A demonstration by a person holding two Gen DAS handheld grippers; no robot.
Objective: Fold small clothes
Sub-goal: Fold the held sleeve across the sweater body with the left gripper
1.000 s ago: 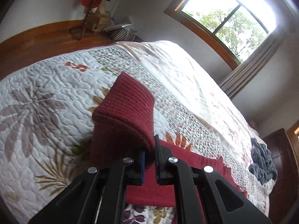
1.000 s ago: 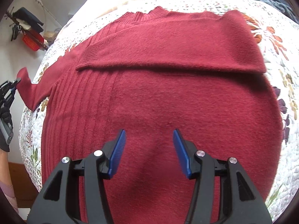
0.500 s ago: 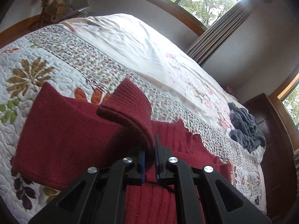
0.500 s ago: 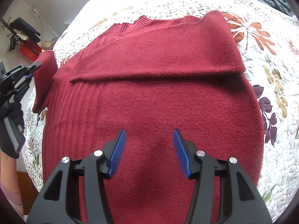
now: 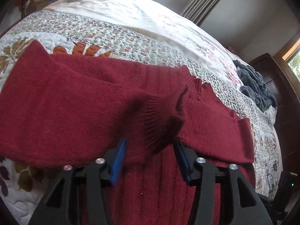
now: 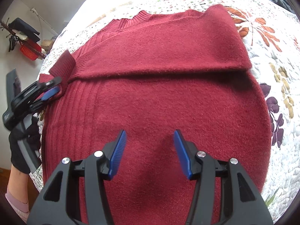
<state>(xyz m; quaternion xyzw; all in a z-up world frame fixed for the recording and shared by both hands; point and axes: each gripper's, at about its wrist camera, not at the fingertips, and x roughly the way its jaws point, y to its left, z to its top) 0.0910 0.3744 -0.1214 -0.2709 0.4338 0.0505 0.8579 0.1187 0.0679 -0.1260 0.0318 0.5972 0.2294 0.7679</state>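
Observation:
A dark red knit sweater (image 6: pixel 168 97) lies flat on the quilted bed, its right sleeve (image 6: pixel 159 46) folded across the chest. In the left wrist view the other sleeve (image 5: pixel 65 103) runs in from the left, and its ribbed cuff (image 5: pixel 155 121) rests on the sweater just ahead of the blue pads. My left gripper (image 5: pixel 151 157) is open, with the cuff lying loose between its fingertips. In the right wrist view that left gripper (image 6: pixel 50 88) shows at the sweater's left edge beside the cuff (image 6: pixel 62 63). My right gripper (image 6: pixel 150 150) hovers open over the sweater's lower body, holding nothing.
The floral quilt (image 5: pixel 112 28) covers the bed around the sweater. A grey bundle of fabric (image 5: pixel 256 86) lies at the far side by dark wooden furniture (image 5: pixel 281 112). A person's black-gloved hand (image 6: pixel 20 150) holds the left tool. Clutter (image 6: pixel 28 43) stands by the wall.
My left gripper carried the sleeve cuff inward over the sweater, then opened and let it go. The right gripper stayed open and drifted slightly over the body.

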